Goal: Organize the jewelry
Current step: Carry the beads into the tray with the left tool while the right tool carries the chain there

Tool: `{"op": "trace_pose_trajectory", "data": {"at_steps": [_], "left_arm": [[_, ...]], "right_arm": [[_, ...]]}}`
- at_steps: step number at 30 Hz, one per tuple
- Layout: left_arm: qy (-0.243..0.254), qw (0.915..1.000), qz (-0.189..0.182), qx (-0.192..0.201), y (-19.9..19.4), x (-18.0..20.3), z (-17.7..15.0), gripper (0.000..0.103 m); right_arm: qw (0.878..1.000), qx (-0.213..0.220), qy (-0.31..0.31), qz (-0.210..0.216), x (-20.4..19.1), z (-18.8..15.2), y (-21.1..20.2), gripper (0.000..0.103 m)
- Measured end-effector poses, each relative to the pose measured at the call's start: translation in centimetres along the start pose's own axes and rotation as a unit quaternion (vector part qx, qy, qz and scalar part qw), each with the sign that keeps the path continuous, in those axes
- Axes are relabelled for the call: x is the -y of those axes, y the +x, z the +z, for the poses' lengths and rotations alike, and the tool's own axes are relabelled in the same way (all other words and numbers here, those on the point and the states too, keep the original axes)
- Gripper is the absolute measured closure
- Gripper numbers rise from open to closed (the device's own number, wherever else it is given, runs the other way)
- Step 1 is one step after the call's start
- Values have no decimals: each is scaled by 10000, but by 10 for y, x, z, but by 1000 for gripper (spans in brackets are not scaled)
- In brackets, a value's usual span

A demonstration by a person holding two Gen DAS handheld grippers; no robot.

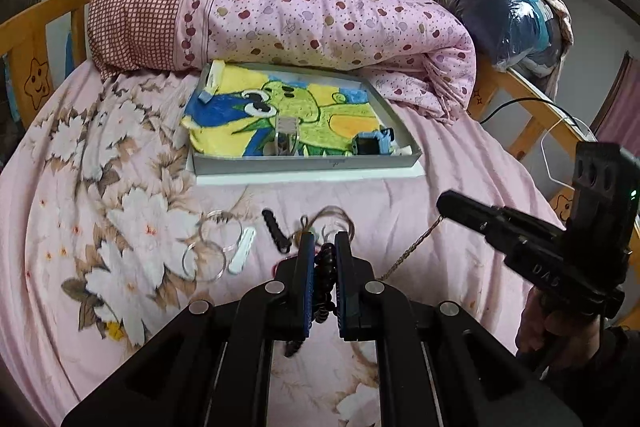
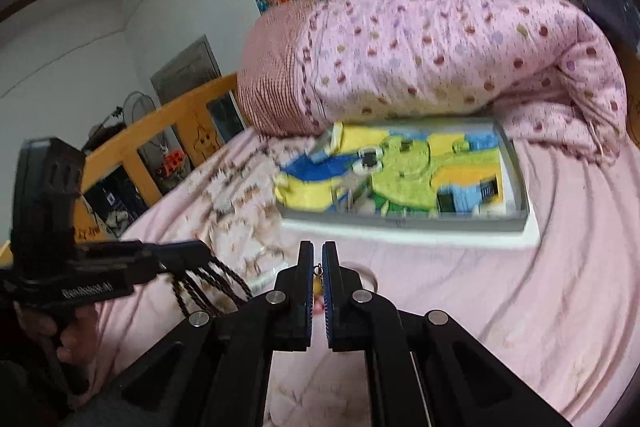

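A dark beaded bracelet (image 1: 325,281) is pinched between the blue pads of the left tongs (image 1: 322,247), its loops hanging below them just above the bed (image 1: 460,155). In the right wrist view the same strands dangle as dark braided loops from the left tongs' tip. The right tongs (image 2: 317,259) are nearly closed on a small chain with a yellow charm (image 2: 317,281); in the left view a thin gold chain (image 1: 412,247) runs from their tip down toward the bracelet.

On the pink floral sheet just ahead of the left tongs lie a black hair clip (image 1: 276,231), a white clip (image 1: 243,251), two clear bangles (image 1: 212,243) overlapping each other, and a brown cord loop (image 1: 334,217) beside a thin ring.

Farther back sits a shallow grey tray (image 1: 308,163), lined with a yellow, green and blue cartoon towel (image 1: 288,111). In it are a clear stand (image 1: 286,139) near the front wall, a blue and black box-like item (image 1: 374,143) at the front right corner, and a pale piece at the back left corner. The tray's back edge touches a folded pink quilt (image 1: 320,11).

The left tongs point straight toward the tray. The right tongs reach in from the right side, held by a hand (image 1: 556,319) on the grip below.
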State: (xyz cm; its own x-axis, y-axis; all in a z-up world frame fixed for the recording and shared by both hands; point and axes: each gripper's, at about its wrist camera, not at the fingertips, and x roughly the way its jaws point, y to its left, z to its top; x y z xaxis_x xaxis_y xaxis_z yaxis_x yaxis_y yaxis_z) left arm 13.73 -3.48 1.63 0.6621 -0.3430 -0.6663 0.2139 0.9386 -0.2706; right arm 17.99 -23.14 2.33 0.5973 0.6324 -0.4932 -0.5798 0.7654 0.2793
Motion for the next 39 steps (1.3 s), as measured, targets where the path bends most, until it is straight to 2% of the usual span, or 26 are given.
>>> {"op": "trace_pose_trajectory", "data": {"at_steps": [11,17,22,28,39], "left_arm": [[42,9982,-35,595,13,-10,78,96],[15,9972,8,745,40,-31,117,96],[-144,9979,115,627,75,-54,130,96],[-424,9983,200,337,118,-79,121,96],[-628,9974,260,-228,162,-99,95,96]], "right_arm": [[9966,622,-515,-143,13,85,4,98],[9952,744,-606,-199,26,120,35,98],[9982,488,-281,-197,50,113,78,98],[9996,-102,-54,-263,70,76,128,98],[9936,-904,6,-679,93,29,165,97]]}}
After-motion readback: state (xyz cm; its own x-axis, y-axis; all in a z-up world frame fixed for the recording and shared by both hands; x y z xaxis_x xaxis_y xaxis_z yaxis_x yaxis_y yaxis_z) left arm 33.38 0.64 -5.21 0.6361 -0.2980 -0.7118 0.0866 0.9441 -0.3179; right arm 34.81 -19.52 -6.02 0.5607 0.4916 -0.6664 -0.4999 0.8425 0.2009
